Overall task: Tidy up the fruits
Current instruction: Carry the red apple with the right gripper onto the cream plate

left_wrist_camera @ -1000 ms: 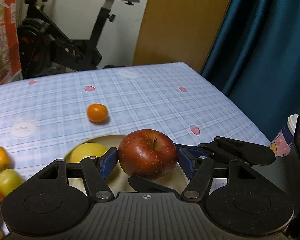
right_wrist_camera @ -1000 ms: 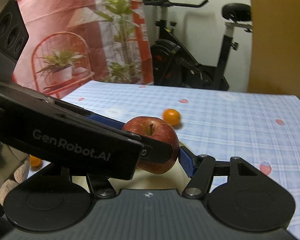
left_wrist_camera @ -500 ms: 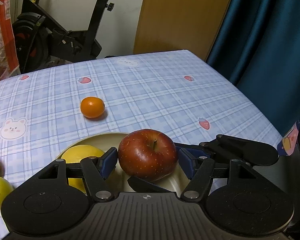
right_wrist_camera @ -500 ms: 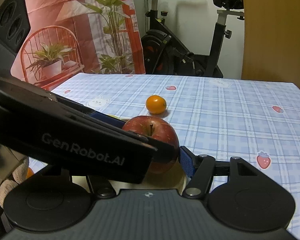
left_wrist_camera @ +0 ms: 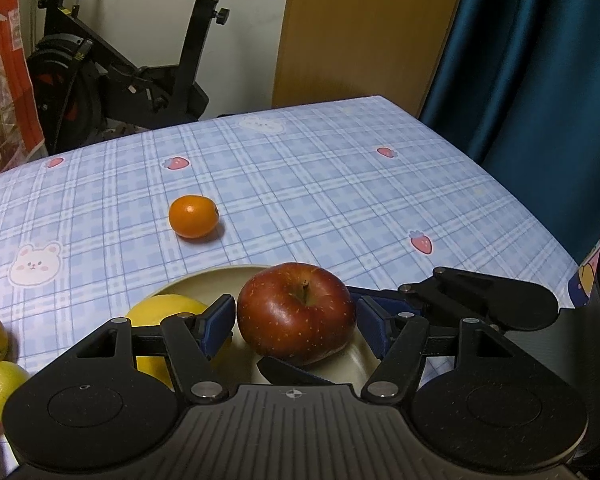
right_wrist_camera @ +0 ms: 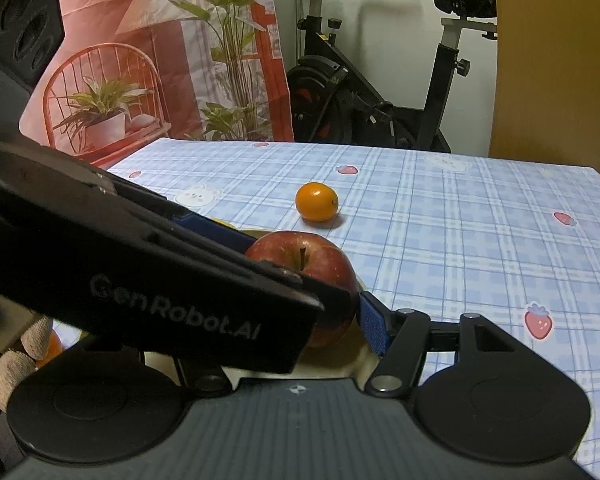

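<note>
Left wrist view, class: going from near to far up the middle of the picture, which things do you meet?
Red apple → plate rim → orange mandarin → far table edge → exercise bike.

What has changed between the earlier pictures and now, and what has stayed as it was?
Both views tilt down slightly: the loose orange and table look nearer and lower. Nothing was grasped or released. The apple stays between both grippers over the plate, beside the yellow fruit.
</note>
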The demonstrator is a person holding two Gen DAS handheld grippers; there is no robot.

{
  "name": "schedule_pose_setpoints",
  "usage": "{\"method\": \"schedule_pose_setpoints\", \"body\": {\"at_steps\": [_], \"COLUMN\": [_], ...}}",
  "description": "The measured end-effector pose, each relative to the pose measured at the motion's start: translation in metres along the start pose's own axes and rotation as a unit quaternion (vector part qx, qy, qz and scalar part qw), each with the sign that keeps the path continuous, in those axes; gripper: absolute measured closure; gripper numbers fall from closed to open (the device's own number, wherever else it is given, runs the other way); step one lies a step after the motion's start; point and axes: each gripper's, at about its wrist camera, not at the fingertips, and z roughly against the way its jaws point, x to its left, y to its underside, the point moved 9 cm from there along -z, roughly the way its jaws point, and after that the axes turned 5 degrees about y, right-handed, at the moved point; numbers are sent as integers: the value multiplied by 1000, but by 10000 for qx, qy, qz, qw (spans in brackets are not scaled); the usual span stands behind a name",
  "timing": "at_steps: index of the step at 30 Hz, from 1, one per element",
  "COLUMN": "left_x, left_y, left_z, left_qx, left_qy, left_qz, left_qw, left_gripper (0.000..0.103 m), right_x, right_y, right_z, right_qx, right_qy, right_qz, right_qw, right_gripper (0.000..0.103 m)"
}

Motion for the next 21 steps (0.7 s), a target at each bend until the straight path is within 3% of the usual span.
{"method": "schedule_pose_setpoints", "body": {"at_steps": [21], "left_x": [4], "left_y": [-9], "left_z": [25], "left_qx": [-356], "left_qy": [-195], "left_qz": [-188], "left_qw": [9990], "left_gripper": [34], "right_x": [4], "right_y": [-4], "right_z": [-12], "right_qx": [-114], "right_qy": [67], "right_qz": [64], "right_qw": [9999], "right_gripper": [38]}}
